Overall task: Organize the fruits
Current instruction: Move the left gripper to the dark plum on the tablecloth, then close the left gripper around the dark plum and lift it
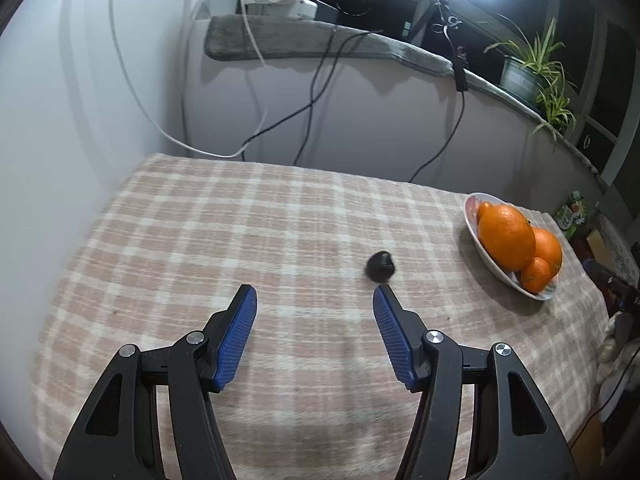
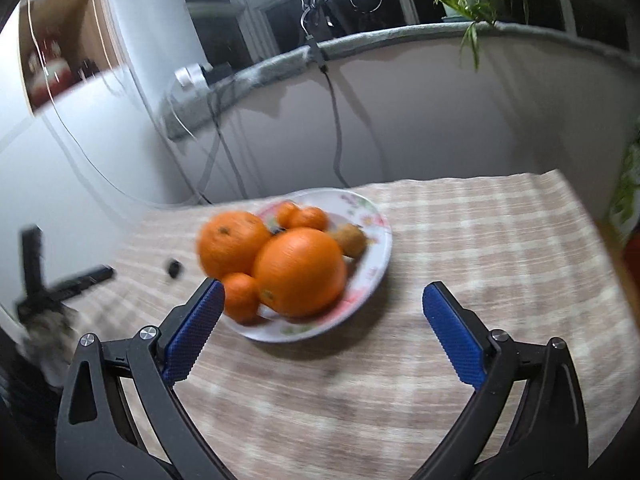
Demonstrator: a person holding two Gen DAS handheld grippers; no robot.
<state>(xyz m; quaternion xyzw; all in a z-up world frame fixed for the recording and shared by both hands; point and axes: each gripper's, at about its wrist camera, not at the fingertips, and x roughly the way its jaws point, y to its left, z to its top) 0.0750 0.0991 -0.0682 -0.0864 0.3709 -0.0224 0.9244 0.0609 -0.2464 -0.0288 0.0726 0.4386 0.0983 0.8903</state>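
The plate [image 2: 376, 216] sits on the checked cloth of the worktop [image 1: 240, 216] and already carries the oranges: a large orange [image 2: 300, 272] at its front, a second large orange [image 2: 232, 240] behind it, and small mandarins [image 2: 240, 298] tucked around them, with a brownish kiwi-like fruit [image 2: 350, 240] behind. One small dark fruit [image 1: 381, 267] lies alone on the cloth, well to the left of the plate. The left hand-held gripper [image 1: 316, 296] hovers with its jaws spread wide and empty, its right fingertip just short of that dark fruit. The right hand-held gripper [image 2: 322, 294] is also spread and empty, near the plate's front.

The step in hand appears to be collecting the stray fruit. To do it well, shift the left hand-held gripper rightward so the fruit lies centred between the pads, lower until they straddle it, and close gently: it looks small, round and liable to roll. Carry it to the plate's open side, away from the stacked oranges.
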